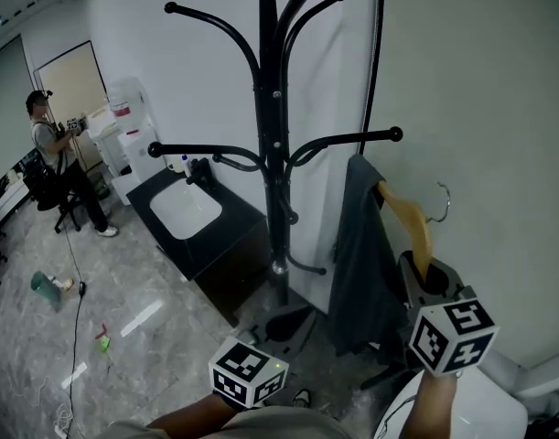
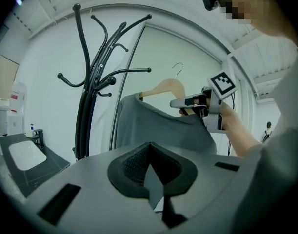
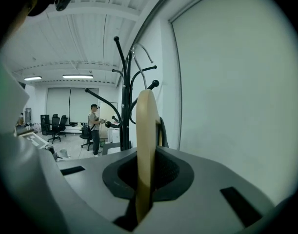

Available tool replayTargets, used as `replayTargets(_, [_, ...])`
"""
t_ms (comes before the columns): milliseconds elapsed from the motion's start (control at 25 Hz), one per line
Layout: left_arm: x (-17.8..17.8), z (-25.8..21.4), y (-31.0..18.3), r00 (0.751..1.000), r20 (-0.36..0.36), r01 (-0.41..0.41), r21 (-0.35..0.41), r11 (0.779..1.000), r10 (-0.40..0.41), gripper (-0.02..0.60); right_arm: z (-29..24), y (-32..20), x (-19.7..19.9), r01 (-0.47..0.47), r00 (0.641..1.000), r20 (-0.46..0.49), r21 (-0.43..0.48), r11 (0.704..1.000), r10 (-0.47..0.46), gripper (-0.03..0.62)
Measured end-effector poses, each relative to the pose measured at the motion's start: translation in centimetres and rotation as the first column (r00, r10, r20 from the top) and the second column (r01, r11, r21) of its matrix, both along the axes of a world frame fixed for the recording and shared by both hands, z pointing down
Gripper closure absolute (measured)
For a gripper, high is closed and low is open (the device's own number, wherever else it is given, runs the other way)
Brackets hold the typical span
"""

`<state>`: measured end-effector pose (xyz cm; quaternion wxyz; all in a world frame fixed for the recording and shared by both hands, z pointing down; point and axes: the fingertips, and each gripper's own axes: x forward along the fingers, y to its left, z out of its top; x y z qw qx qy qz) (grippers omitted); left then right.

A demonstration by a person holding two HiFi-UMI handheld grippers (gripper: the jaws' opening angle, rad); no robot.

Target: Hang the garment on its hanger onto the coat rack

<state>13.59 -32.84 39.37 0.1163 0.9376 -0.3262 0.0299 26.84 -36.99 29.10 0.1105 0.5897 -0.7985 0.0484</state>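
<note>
Since its hook has not yet caught any arm, the whole load rides on the right gripper [image 1: 424, 280]. In the head view it pinches the lower end of the wooden hanger [image 1: 409, 216] and holds it up beside the coat rack [image 1: 277, 154], below the tip of the rack's lower right arm. The grey garment [image 1: 360, 254] droops from the hanger in soft, limp folds, and its weight seems to tip the hanger steeply. The thin wire hook [image 1: 441, 199] points toward the pale wall [image 1: 480, 80], apart from the rack. The rack is glossy black tube, with curved arms ending in ball knobs. Gripping the hanger by one end looks to me like a way to leave the hook free to reach over an arm.

From the left gripper view, the left gripper [image 2: 151, 174] has its dark ribbed pads pressed together on nothing. It sits low, probably to keep clear. Beyond it the hanger's smooth shoulders spread the matte fabric just right of the rack's pole.

From the right gripper view, the pale wood stands edge-on, clamped in the slot between the jaws, with the rack's arms rising behind it.
</note>
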Motion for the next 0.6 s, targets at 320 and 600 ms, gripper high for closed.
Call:
replayTargets(320, [-1.0,-0.6,-2.0,1.000,0.000,-0.011,0.011,1.000,0.011,0.577,-1.6,-7.1,-2.7,-0.012,0.997,-0.070,0.008,1.000,0.012,0.568])
replayTargets(600, [-3.3,-0.2,-3.3,1.000,-0.001,0.000,-0.004,1.000,0.000,0.577,0.0,-10.7,-4.2,-0.013,0.999,-0.042,-0.046,0.999,0.011,0.568])
